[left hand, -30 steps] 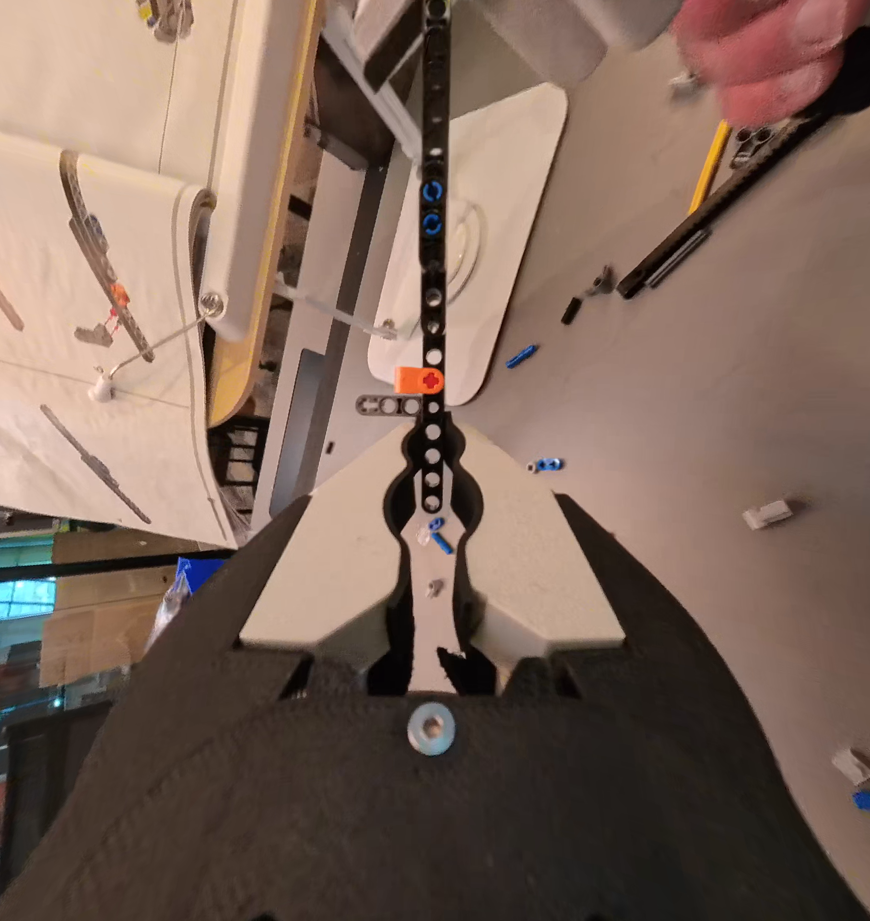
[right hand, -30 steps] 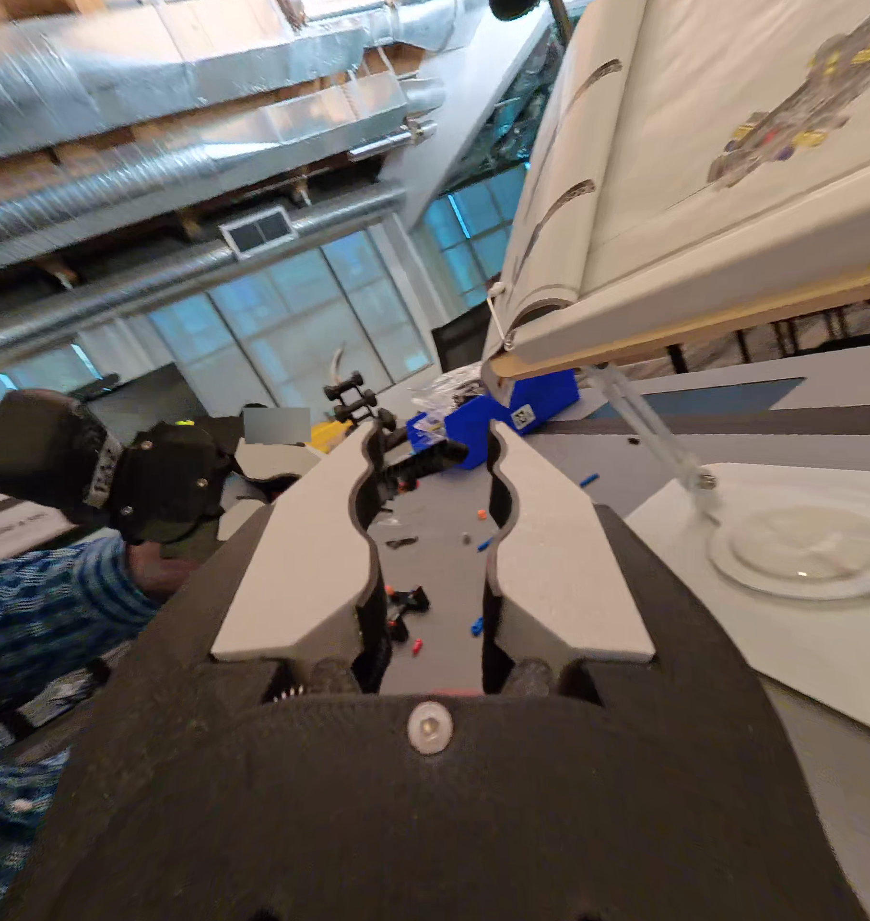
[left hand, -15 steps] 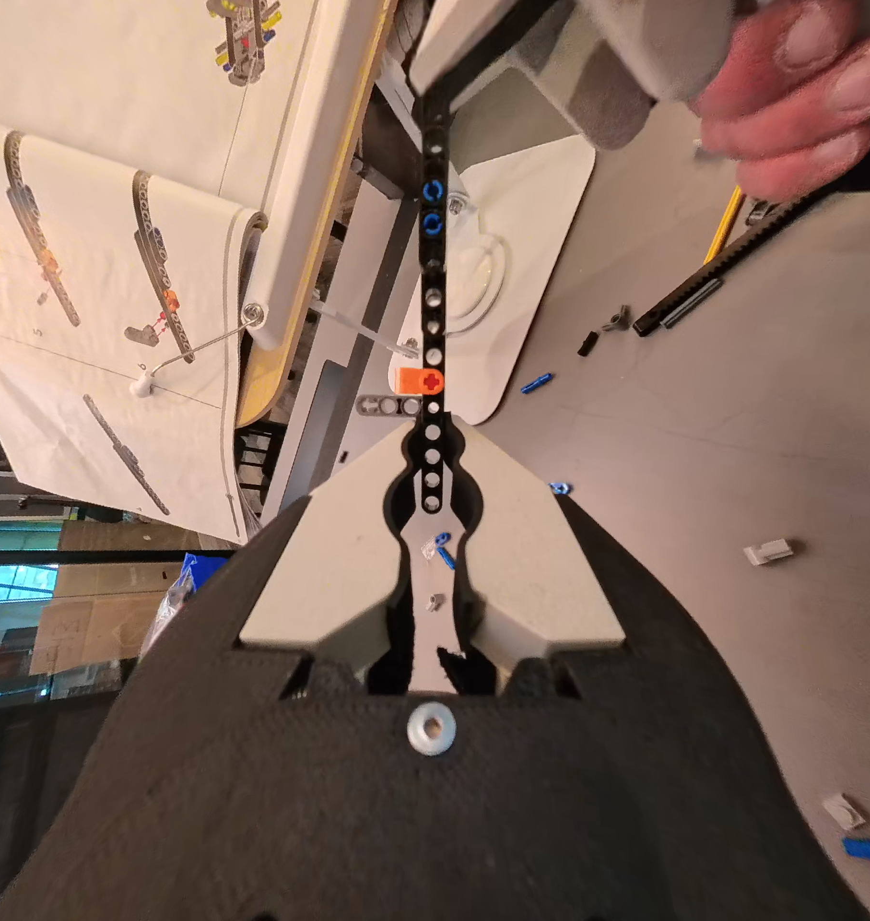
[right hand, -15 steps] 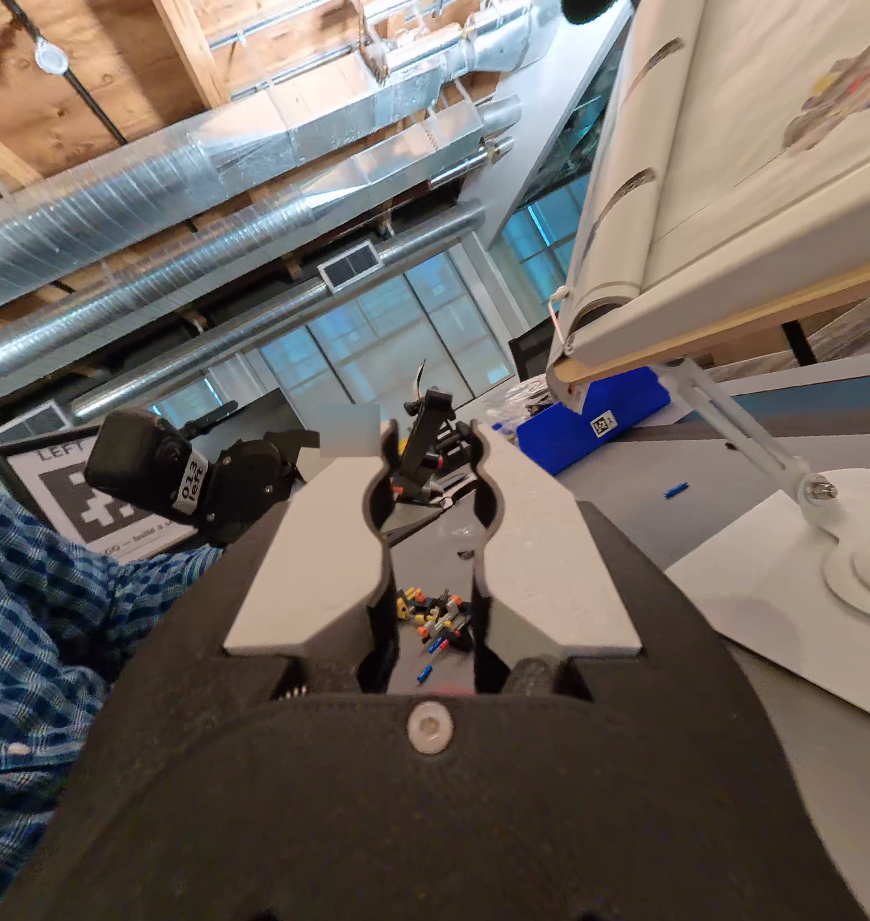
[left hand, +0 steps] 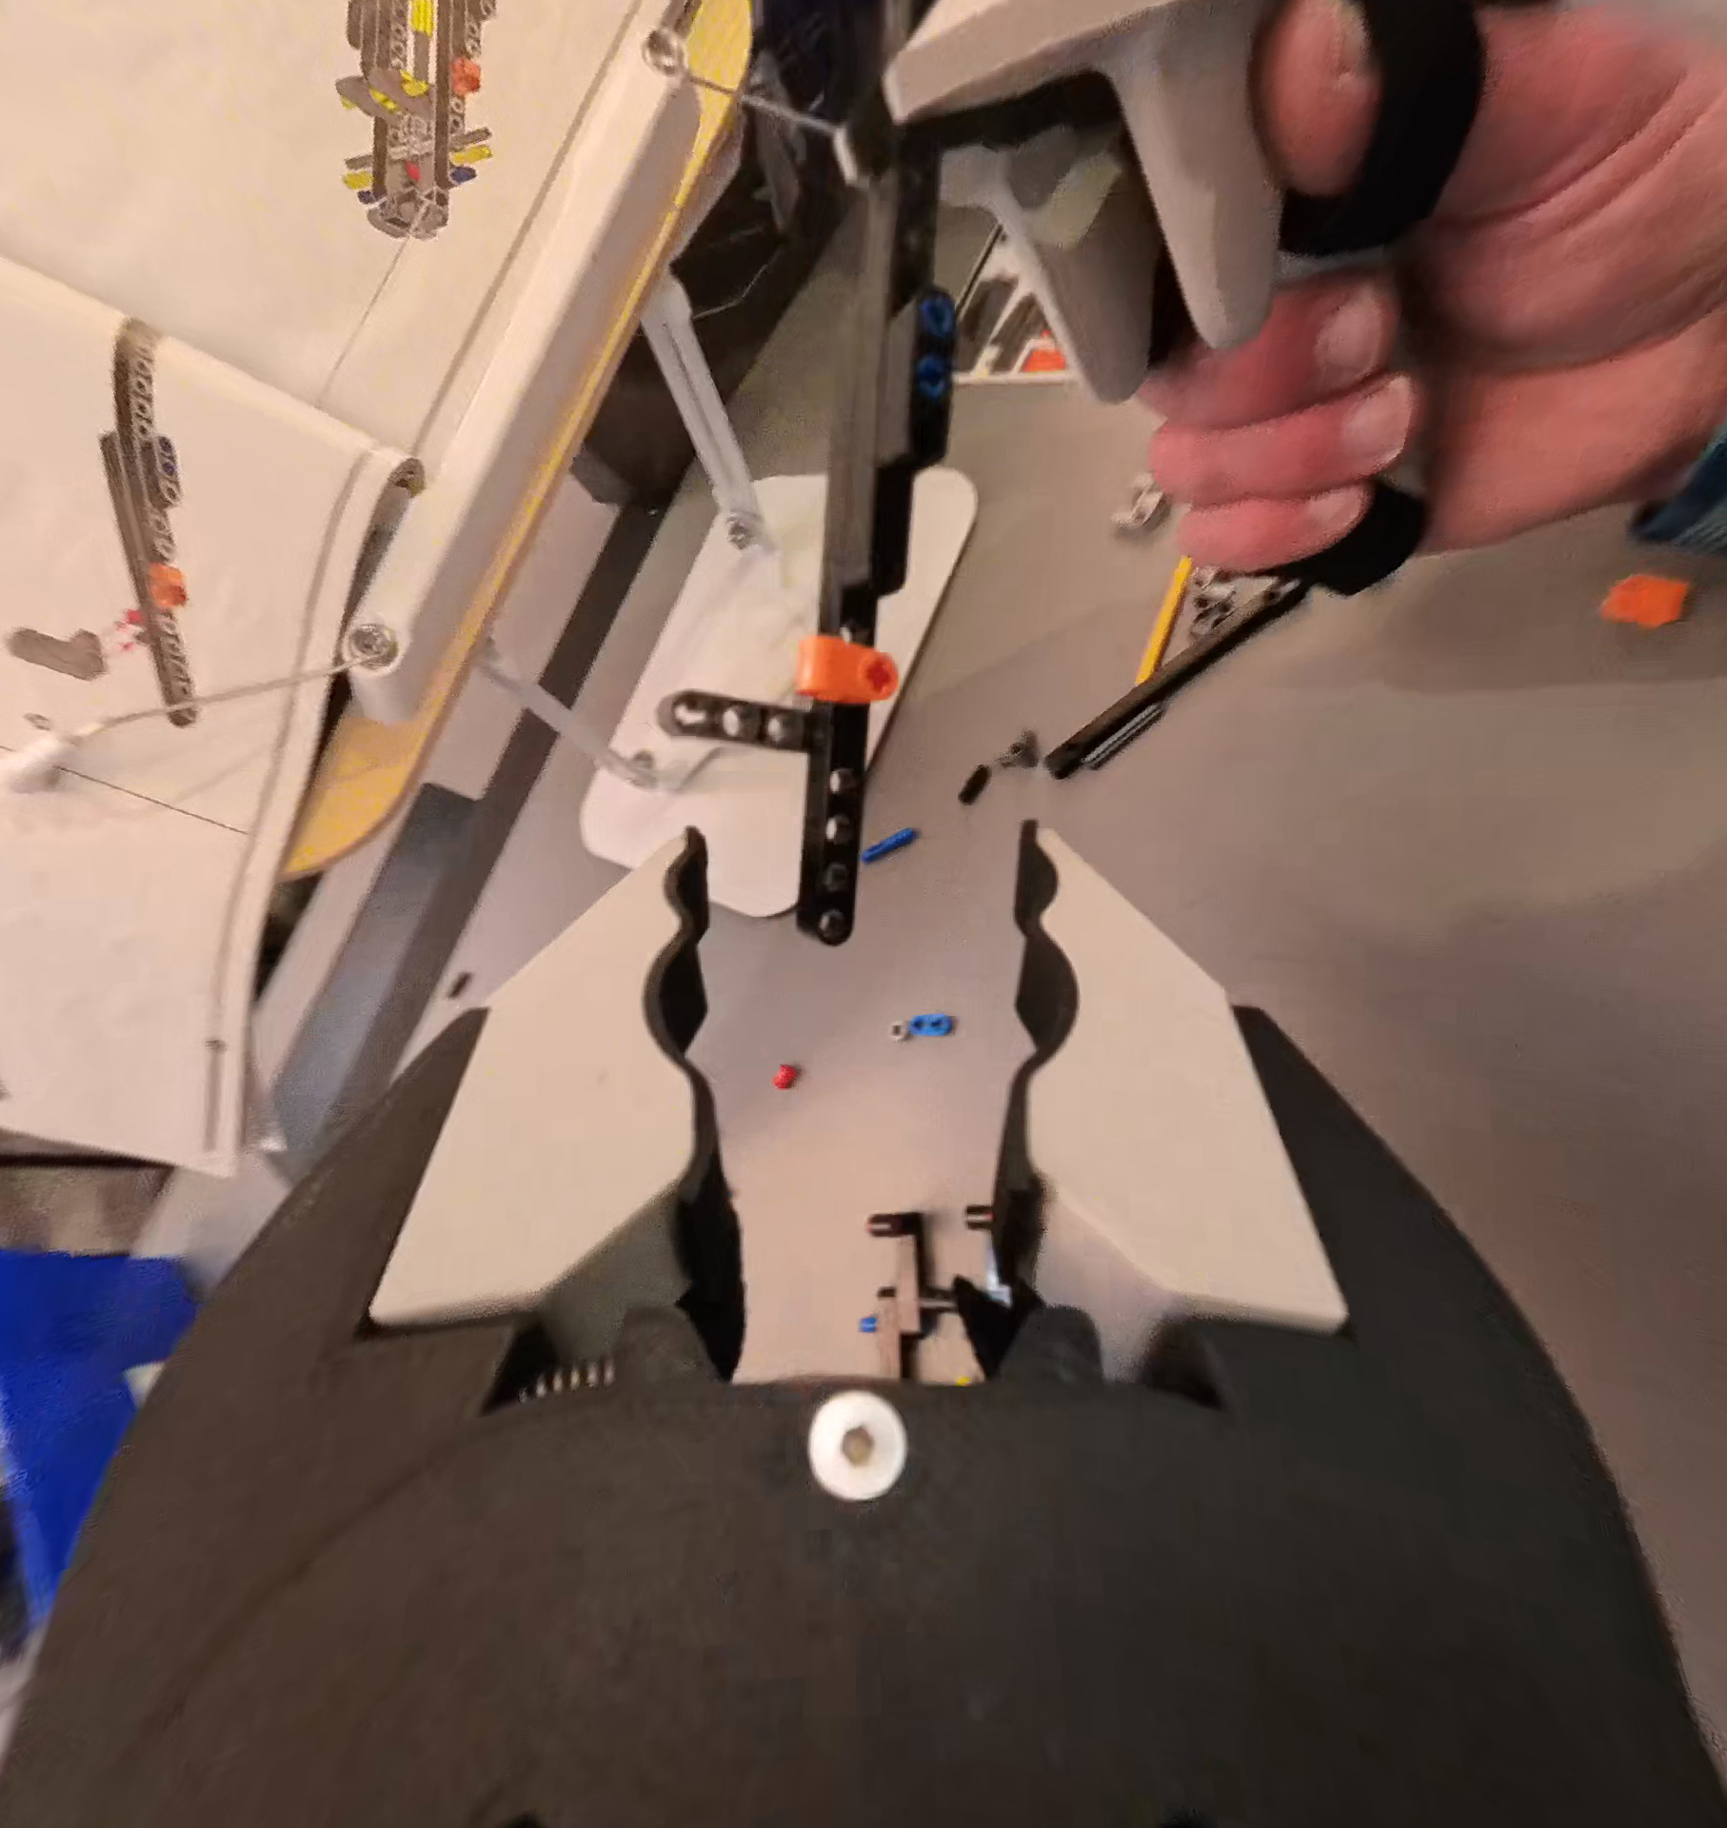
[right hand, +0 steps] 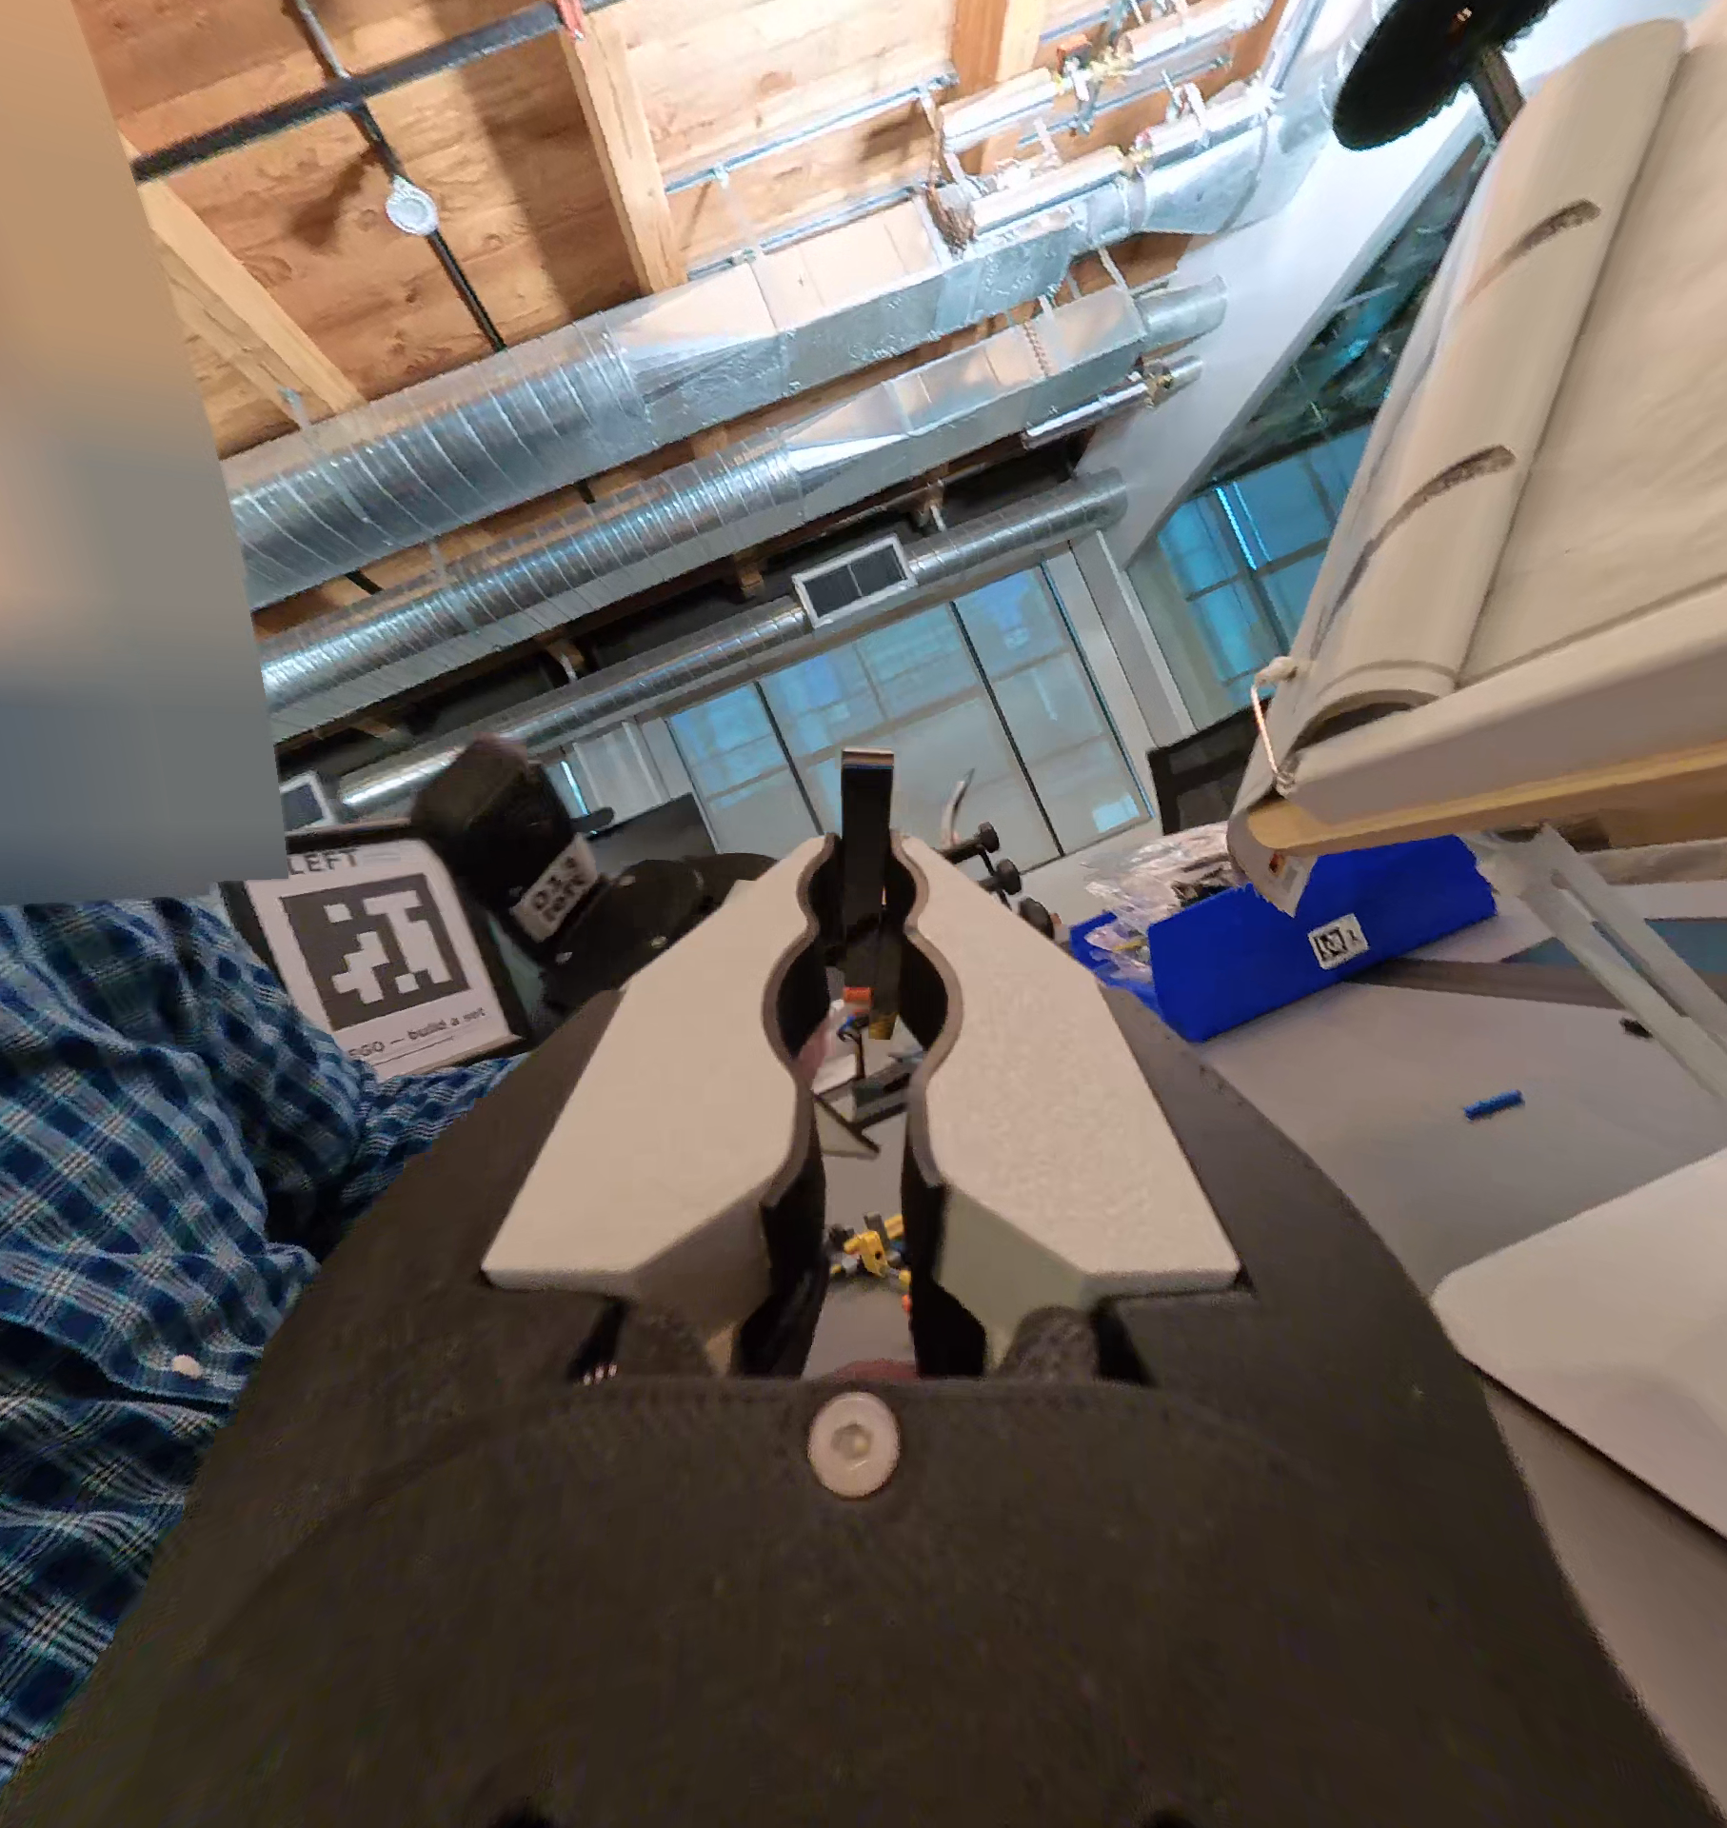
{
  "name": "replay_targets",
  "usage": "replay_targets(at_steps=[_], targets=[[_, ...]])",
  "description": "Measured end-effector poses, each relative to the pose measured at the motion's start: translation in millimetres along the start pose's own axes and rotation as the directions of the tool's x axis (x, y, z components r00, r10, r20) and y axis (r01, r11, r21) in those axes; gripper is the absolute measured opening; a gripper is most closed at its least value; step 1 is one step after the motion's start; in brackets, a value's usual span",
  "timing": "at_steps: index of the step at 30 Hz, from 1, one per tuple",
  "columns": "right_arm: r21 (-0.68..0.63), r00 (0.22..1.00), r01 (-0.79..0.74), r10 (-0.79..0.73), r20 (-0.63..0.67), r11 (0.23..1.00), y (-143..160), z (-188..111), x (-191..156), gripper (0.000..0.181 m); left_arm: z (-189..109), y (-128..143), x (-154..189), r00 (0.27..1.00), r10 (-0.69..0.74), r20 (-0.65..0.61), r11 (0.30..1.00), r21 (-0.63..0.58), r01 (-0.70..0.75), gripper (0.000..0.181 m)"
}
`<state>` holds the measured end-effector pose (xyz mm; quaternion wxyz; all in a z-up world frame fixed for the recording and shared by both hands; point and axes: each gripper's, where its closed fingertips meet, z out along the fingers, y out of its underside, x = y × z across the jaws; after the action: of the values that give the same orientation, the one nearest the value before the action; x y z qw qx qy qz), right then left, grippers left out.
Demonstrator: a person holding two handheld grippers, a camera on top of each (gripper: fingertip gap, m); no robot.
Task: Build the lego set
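A long black holed beam (left hand: 855, 613) carries an orange connector (left hand: 845, 668), a grey angled piece (left hand: 736, 719) and two blue pins (left hand: 934, 341). My right gripper (right hand: 864, 851) is shut on one end of this beam (right hand: 864, 870); in the left wrist view it shows at the top (left hand: 1087, 148), held by a hand (left hand: 1493, 297). My left gripper (left hand: 860, 846) is open and empty. The beam's free lower end hangs just past its fingertips, touching neither finger.
An instruction booklet (left hand: 197, 346) stands on a holder with a white base (left hand: 919, 554) at the left. Loose parts lie on the grey table: a red pin (left hand: 785, 1076), blue pins (left hand: 924, 1026), a black beam assembly (left hand: 1166, 683), an orange piece (left hand: 1646, 600). A blue bin (right hand: 1334, 940) stands behind.
My left gripper has opened and let go of the black beam. My right gripper has closed on the beam's far end and now holds it alone.
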<state>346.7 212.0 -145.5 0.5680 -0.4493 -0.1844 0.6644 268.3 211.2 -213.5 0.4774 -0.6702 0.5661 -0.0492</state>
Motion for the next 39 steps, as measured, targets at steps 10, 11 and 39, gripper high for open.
replay_targets(at_steps=[10, 11, 39], targets=[[-0.03, 0.981, -0.03, 0.035, 0.188, 0.999, 7.4, 4.6, -26.6, 0.005, -19.8, -7.9, 30.5, 0.909, -0.229, -0.349, 0.964, 0.051, 0.263, 0.005], [-0.039, 0.981, -0.034, 0.041, 0.188, 0.999, 9.6, 5.8, -26.4, 0.005, -22.5, -6.1, 30.3, 0.908, -0.242, -0.342, 0.96, 0.055, 0.276, 0.005], [-0.258, 0.999, -0.029, 0.036, 0.024, 0.966, 62.6, 26.7, -3.2, 0.038, -118.0, 205.8, 95.8, 0.977, -0.214, 0.001, 0.887, -0.419, 0.195, 0.004]])
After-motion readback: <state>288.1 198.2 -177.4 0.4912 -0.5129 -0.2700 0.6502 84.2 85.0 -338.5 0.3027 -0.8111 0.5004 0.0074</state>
